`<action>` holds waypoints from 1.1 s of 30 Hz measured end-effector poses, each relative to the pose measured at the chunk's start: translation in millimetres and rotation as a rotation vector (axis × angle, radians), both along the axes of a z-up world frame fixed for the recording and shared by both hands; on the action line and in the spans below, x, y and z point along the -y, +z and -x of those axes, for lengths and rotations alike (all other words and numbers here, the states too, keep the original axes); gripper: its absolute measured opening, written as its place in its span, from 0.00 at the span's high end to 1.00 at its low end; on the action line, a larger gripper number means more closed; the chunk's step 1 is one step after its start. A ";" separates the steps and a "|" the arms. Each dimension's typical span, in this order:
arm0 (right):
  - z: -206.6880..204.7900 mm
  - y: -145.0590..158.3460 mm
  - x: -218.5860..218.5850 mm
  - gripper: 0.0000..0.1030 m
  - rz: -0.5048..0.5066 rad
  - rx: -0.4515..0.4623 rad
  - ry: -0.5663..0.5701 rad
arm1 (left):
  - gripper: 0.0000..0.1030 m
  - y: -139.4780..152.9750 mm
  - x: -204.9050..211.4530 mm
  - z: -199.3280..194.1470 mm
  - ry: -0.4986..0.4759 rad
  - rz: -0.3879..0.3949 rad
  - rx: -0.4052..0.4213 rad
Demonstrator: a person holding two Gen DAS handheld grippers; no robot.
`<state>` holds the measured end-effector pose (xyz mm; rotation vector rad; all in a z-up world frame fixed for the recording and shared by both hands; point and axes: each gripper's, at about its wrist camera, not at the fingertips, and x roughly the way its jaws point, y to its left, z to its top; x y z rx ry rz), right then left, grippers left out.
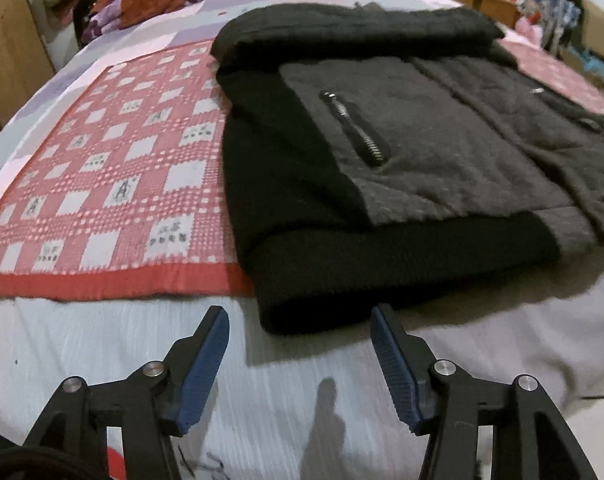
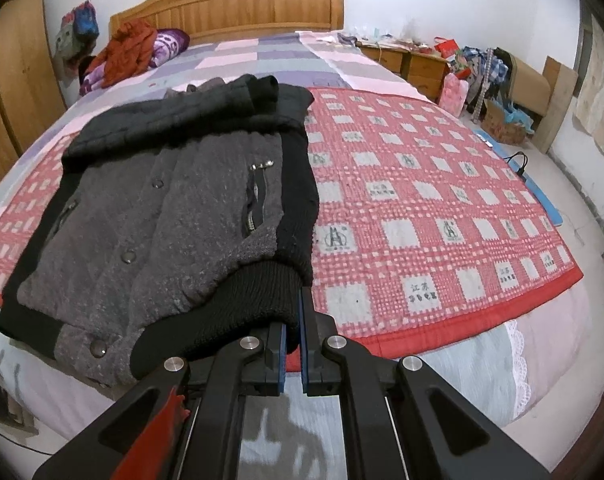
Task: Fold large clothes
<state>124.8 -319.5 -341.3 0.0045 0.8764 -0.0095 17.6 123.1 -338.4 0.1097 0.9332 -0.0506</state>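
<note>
A grey jacket (image 1: 441,152) with black sleeves and black knit hem lies on the bed, both sleeves folded in along its sides. It also shows in the right wrist view (image 2: 174,216). My left gripper (image 1: 300,320) is open and empty, just in front of the hem's black left corner (image 1: 294,304), apart from it. My right gripper (image 2: 292,320) is shut on the black knit cuff (image 2: 254,300) at the jacket's near right corner, low over the bed.
A red checked blanket (image 2: 421,200) covers the bed under the jacket, over a pink and purple quilt (image 2: 262,56). Orange and purple clothes (image 2: 134,48) are piled by the wooden headboard (image 2: 230,4). Cluttered cabinets (image 2: 421,64) and boxes stand at the right.
</note>
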 end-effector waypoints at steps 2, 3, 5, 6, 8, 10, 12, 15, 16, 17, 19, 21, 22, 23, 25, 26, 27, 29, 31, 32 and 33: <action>-0.7 2.0 -0.2 0.96 0.003 0.006 0.007 | 0.39 -2.4 -5.3 -12.0 0.033 -0.002 0.019; -0.8 2.0 -0.2 0.96 0.005 0.005 0.009 | 0.39 -5.0 -6.6 -17.0 0.046 -0.009 0.015; -0.4 2.1 0.8 0.96 0.001 0.005 0.009 | 0.39 -14.3 -9.7 -26.3 0.055 -0.014 -0.012; 0.2 2.1 1.0 0.96 0.000 0.004 0.008 | 0.39 -19.0 -10.0 -28.7 0.050 -0.016 -0.026; 0.9 2.0 1.7 0.96 -0.003 0.003 0.005 | 0.40 -21.8 -8.9 -27.1 0.034 -0.004 -0.048; 0.6 2.4 2.2 0.96 -0.009 0.003 0.004 | 0.39 -14.8 -5.3 -13.9 -0.001 0.007 -0.022; -0.1 2.3 2.8 0.96 -0.011 0.005 0.004 | 0.39 -13.0 -1.4 -1.5 -0.026 -0.016 -0.016; -0.8 2.0 3.5 0.96 -0.012 0.006 0.006 | 0.39 -20.6 3.6 -0.8 -0.042 -0.051 -0.038; -0.8 2.0 3.4 0.96 -0.012 0.006 0.005 | 0.39 -22.5 4.5 -5.3 -0.036 -0.059 -0.038; -0.9 2.0 3.4 0.96 -0.012 0.005 0.006 | 0.39 -22.6 4.7 -9.6 -0.025 -0.064 -0.033; -1.1 2.0 3.7 0.96 -0.011 0.004 0.007 | 0.39 -19.0 2.1 -18.8 0.003 -0.044 -0.006; -1.4 1.6 3.5 0.96 -0.006 0.003 0.009 | 0.39 -15.8 -2.0 -27.5 0.048 -0.057 0.021; -2.1 1.4 3.8 0.96 -0.006 0.002 0.009 | 0.39 -14.5 -6.2 -31.3 0.063 -0.034 0.020; -2.6 1.1 4.0 0.96 -0.006 0.000 0.009 | 0.39 -13.0 -11.8 -35.2 0.086 -0.012 0.022; -4.0 0.3 4.3 0.96 -0.003 -0.003 0.010 | 0.39 -14.3 -17.5 -42.1 0.113 -0.017 0.017; -4.4 -0.7 4.2 0.96 0.000 -0.005 0.010 | 0.39 -16.0 -18.2 -44.3 0.110 -0.015 0.014; -4.9 -1.9 3.8 0.96 0.003 -0.007 0.009 | 0.39 -20.0 -16.3 -46.9 0.101 -0.040 0.013; -6.8 -5.6 4.1 0.96 0.002 -0.015 0.001 | 0.39 -29.0 -11.2 -54.2 0.092 -0.093 -0.003; -8.9 -11.9 4.0 0.96 0.009 -0.023 -0.011 | 0.39 -32.5 -10.2 -62.1 0.103 -0.086 0.005; -10.2 -16.0 3.6 0.96 0.012 -0.029 -0.016 | 0.40 -31.6 -9.9 -66.5 0.115 -0.081 0.019; -12.2 -21.9 2.9 0.96 0.016 -0.038 -0.022 | 0.41 -30.7 -10.0 -69.4 0.124 -0.076 0.024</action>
